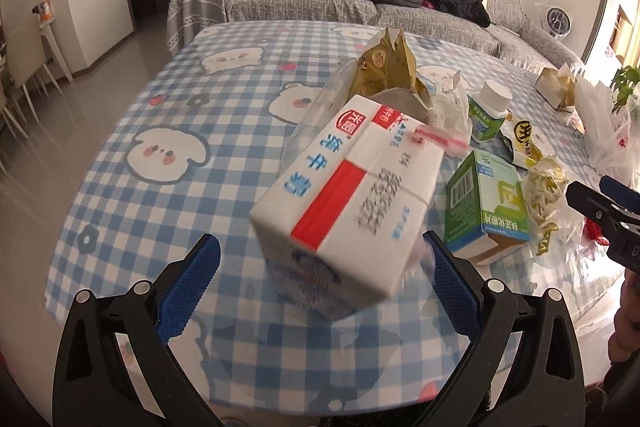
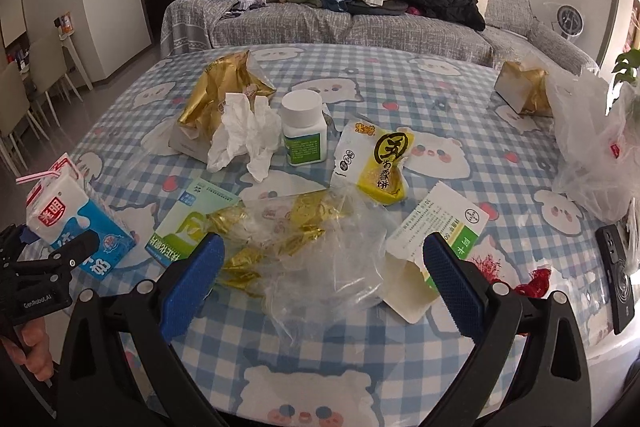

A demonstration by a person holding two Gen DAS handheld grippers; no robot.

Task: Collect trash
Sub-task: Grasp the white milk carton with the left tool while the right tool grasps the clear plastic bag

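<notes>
A white and blue milk carton with a pink straw stands tilted on the checked tablecloth between the wide-open fingers of my left gripper; neither pad clearly touches it. It also shows in the right wrist view, with the left gripper beside it. My right gripper is open over a clear plastic bag holding gold wrappers. A green and white box, a torn white box, a yellow snack packet, a white bottle, crumpled tissue and a gold bag lie around.
A white plastic bag and a gold-lined box sit at the table's right side. A black phone lies near the right edge. A grey sofa piled with clothes stands behind the table. Chairs stand far left.
</notes>
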